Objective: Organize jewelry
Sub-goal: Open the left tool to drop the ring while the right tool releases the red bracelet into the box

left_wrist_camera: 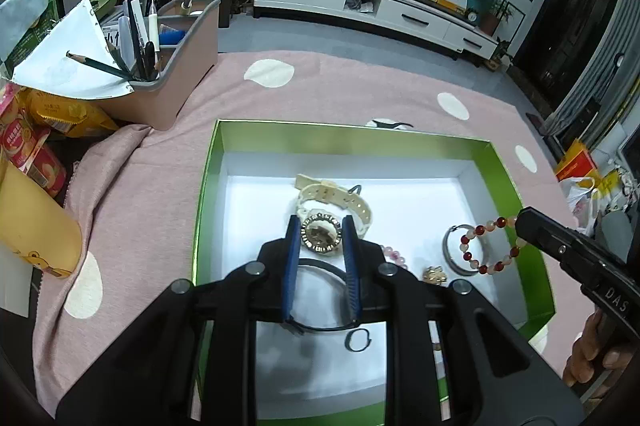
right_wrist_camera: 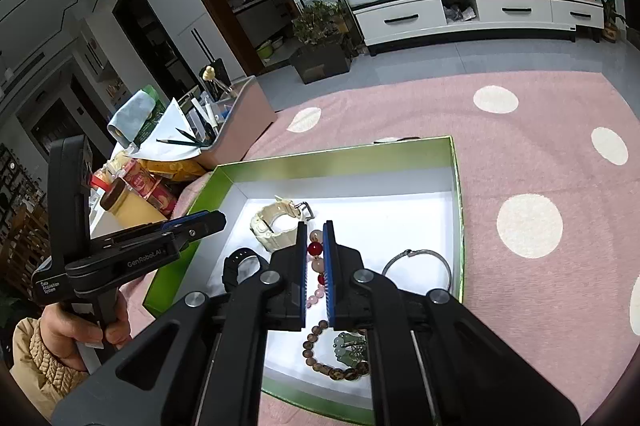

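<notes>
A green box (left_wrist_camera: 208, 182) with a white floor holds the jewelry. A cream watch (left_wrist_camera: 332, 202) lies in it; its gold face sits between the fingers of my left gripper (left_wrist_camera: 321, 232), which hovers over the box with a wide gap between them. My right gripper (right_wrist_camera: 316, 238) is shut on a red and pink bead bracelet (left_wrist_camera: 486, 246), holding it above a silver bangle (left_wrist_camera: 454, 250) at the box's right. A black band (left_wrist_camera: 320, 306), a gold charm (left_wrist_camera: 435, 275), a brown bead bracelet (right_wrist_camera: 320, 358) and a green pendant (right_wrist_camera: 350, 346) also lie inside.
The box (right_wrist_camera: 458, 186) sits on a pink cloth with white dots (left_wrist_camera: 340, 90). A pink organizer with pens (left_wrist_camera: 168, 66), snack packets (left_wrist_camera: 60, 114) and a yellow bottle (left_wrist_camera: 36, 230) stand to the left. A TV cabinet (left_wrist_camera: 360, 2) is beyond.
</notes>
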`<state>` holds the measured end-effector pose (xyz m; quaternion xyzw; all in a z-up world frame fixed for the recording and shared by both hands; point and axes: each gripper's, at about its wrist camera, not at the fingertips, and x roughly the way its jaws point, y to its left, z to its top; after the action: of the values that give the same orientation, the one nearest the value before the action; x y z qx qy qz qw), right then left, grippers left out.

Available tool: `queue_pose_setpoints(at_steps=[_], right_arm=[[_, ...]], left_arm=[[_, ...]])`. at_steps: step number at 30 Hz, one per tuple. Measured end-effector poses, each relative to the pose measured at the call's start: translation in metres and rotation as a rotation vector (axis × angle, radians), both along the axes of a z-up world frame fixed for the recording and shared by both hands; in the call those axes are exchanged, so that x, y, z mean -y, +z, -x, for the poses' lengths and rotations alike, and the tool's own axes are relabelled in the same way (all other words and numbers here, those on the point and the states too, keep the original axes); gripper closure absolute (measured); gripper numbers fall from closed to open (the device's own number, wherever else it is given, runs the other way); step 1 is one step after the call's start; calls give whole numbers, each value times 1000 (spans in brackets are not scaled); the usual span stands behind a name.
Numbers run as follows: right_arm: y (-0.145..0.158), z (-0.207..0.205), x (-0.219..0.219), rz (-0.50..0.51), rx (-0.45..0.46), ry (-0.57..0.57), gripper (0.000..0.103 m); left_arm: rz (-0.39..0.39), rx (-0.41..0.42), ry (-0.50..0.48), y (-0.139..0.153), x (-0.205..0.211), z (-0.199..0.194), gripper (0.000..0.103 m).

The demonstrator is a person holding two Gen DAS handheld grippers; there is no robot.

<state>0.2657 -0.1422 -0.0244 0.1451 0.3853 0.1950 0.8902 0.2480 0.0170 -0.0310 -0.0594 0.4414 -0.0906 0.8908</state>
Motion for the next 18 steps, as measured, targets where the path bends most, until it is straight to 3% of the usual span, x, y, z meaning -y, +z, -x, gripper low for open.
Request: queue_pose_setpoints(at_steps=[18], right_arm=[[-9,-8,-5,39,-30,-4,96]], left_arm=[[-34,-1,1,-6,3,-5,82]])
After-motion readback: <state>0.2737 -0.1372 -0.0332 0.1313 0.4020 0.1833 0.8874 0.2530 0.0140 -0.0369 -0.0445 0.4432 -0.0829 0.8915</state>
